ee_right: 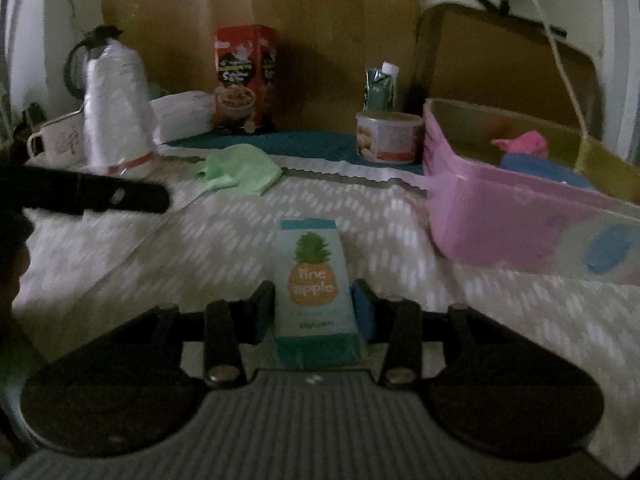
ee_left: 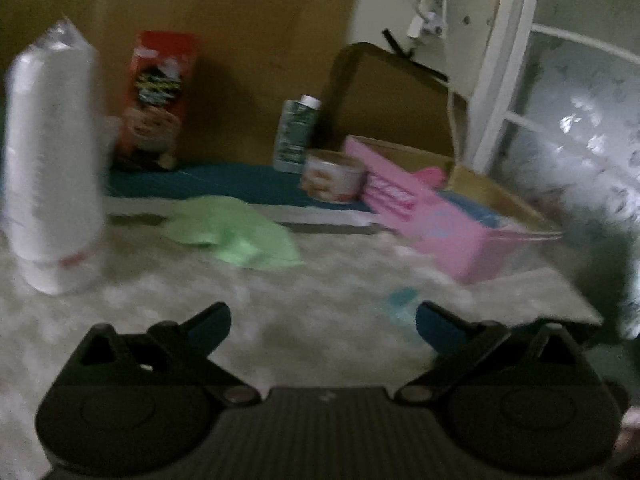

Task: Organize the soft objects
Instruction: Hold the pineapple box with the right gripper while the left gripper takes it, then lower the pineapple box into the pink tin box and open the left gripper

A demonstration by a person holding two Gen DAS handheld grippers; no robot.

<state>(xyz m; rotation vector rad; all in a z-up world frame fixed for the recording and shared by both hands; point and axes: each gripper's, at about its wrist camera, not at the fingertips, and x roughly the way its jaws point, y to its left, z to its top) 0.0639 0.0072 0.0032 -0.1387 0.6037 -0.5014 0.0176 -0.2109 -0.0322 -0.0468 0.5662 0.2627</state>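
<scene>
My right gripper [ee_right: 314,304] is shut on a light-blue pineapple tissue pack [ee_right: 314,280], which stands between the fingers just above the patterned white cloth [ee_right: 200,240]. My left gripper [ee_left: 323,320] is open and empty, low over the same cloth [ee_left: 280,300]. A green soft cloth [ee_left: 236,232] lies crumpled ahead of it; it also shows in the right wrist view [ee_right: 240,172]. A pink box [ee_right: 500,216] stands at the right and holds a pink soft item [ee_right: 524,142] and a blue one [ee_right: 540,170]. In the left wrist view the pink box [ee_left: 440,220] is blurred.
A white wrapped cone [ee_right: 116,120], a red cereal box [ee_right: 244,80], a green carton [ee_right: 380,88], a round tin [ee_right: 388,136], a white mug [ee_right: 56,140] and a teal mat [ee_right: 300,144] stand at the back. A brown board [ee_right: 320,20] closes the far side.
</scene>
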